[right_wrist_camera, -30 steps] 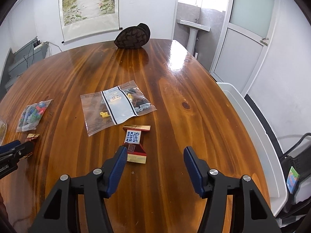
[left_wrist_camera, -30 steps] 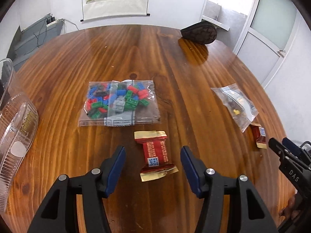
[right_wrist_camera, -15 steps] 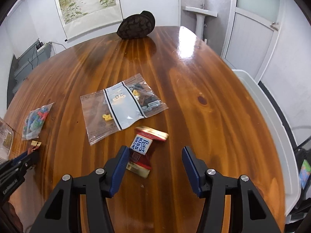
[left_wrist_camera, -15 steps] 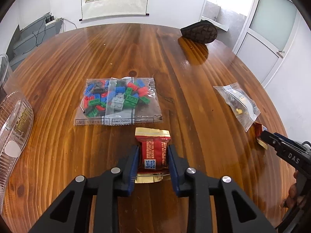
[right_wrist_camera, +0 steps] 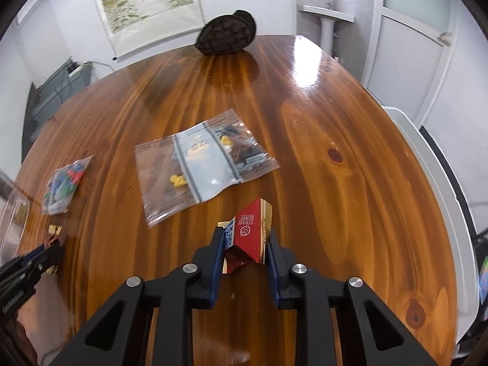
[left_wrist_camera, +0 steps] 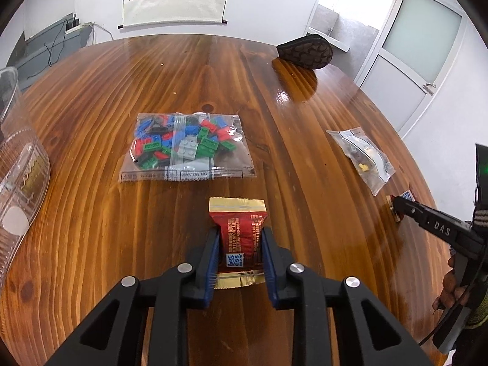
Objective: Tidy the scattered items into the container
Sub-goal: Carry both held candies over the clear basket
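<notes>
My left gripper (left_wrist_camera: 239,241) is shut on a red and gold snack packet (left_wrist_camera: 241,238) that lies flat on the wooden table (left_wrist_camera: 213,70). My right gripper (right_wrist_camera: 244,241) is shut on a second red snack packet (right_wrist_camera: 248,233), which stands tilted and creased between the pads. A bag of coloured bricks (left_wrist_camera: 186,148) lies just beyond the left gripper; it also shows in the right wrist view (right_wrist_camera: 65,183). A clear bag of small parts (right_wrist_camera: 201,161) lies beyond the right gripper, also in the left wrist view (left_wrist_camera: 361,157). The clear plastic container (left_wrist_camera: 21,177) sits at the far left.
A dark patterned pouch (left_wrist_camera: 305,52) rests at the table's far edge, also in the right wrist view (right_wrist_camera: 227,33). A white bin (right_wrist_camera: 436,183) stands off the table's right side. The right gripper (left_wrist_camera: 396,206) shows at the right of the left wrist view.
Both grippers have closed: the left one on its snack packet, then the right one on the second packet, which has tipped up on edge between the pads.
</notes>
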Available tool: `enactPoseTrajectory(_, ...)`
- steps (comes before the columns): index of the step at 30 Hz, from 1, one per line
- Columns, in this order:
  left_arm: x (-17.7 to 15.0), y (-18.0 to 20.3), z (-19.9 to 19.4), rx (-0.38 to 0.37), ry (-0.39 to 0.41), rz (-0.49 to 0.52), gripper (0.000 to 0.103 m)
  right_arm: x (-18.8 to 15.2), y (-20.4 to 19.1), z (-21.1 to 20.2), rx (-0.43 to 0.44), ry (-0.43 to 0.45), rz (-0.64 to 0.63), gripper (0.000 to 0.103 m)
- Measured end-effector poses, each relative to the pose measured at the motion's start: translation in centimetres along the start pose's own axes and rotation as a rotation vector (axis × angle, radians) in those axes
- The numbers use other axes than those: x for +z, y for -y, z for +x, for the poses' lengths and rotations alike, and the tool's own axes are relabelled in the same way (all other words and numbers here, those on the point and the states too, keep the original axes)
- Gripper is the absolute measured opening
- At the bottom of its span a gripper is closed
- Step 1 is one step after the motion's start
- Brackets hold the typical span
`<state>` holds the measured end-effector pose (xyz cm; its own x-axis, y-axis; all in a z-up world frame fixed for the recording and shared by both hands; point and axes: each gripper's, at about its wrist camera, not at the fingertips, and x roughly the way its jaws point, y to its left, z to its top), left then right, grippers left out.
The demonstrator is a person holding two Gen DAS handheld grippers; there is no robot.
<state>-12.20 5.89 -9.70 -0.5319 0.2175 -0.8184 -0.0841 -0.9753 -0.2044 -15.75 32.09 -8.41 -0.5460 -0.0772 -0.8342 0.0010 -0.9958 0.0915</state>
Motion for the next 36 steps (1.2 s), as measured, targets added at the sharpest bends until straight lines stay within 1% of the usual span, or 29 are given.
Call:
enactPoseTrajectory(4,-0.3,-0.3,-0.7,-0.009,0.017,-0.007,0.025,-0.8,-0.8,-0.9,0.023,0.013,-0.043,0.025)
enactPoseTrajectory(7,-0.7,-0.6,-1.3,0.001,0.035,-0.009,0.025,-1.1,-1.9,-1.2,0.025,0.02,-0.076,0.024)
enactPoseTrajectory(11,-1.1,-1.4,-1.9,0.009,0.046,-0.037,0.025,-1.8,-3.9,-1.6,0.026,0.033,-0.125,0.023)
enactPoseTrajectory(13,-1.5,-1.8,-2.4,0.013,0.056,-0.048,0.025,-2.2,-4.8,-2.1,0.042,0.043,-0.139,0.018)
enactPoseTrajectory(18,-2.5,-3.0,-3.8,0.03,0.079,-0.08,0.025,-2.8,-7.7,-2.7,0.076,0.052,-0.201,0.018)
enactPoseTrajectory(26,-3.9,-4.6,-6.6,0.068,0.132,-0.121,0.025,-3.5,-11.6,-4.0,0.148,0.07,-0.271,0.018)
enactPoseTrajectory(36,-5.2,-6.9,-11.8,0.126,0.237,-0.184,0.025,-3.3,-18.9,-7.1,0.273,0.141,-0.391,0.018)
